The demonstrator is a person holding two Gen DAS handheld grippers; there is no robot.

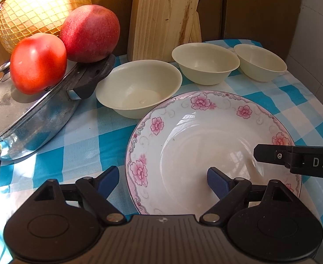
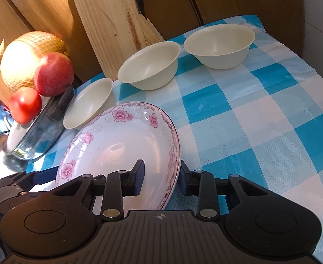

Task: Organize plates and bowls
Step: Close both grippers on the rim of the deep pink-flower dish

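Three cream bowls line up along the back of the checked tablecloth, all mouth-up: the near bowl beside the pot, the middle bowl in front of the wooden knife block, the far bowl out toward the cloth's far corner. Up front sits the floral plate, round, so no long axis to speak of, its hollow facing up. From the right wrist view it looks tipped, right edge raised, though I cannot tell whether it is clear of the cloth.

On the left, a steel pot with its lid on carries a tomato and a red apple, with a netted pomelo behind them. The near bowl sits just behind the plate's far rim, close to it, and the pot handle reaches toward that bowl.

Now the fingers. The right gripper straddles the plate's right rim, one pad inside the well, one outside, apart with the rim between them and a sliver of gap showing. The left gripper is spread wide across the plate's near-left rim, left pad over the cloth, right pad over the well.
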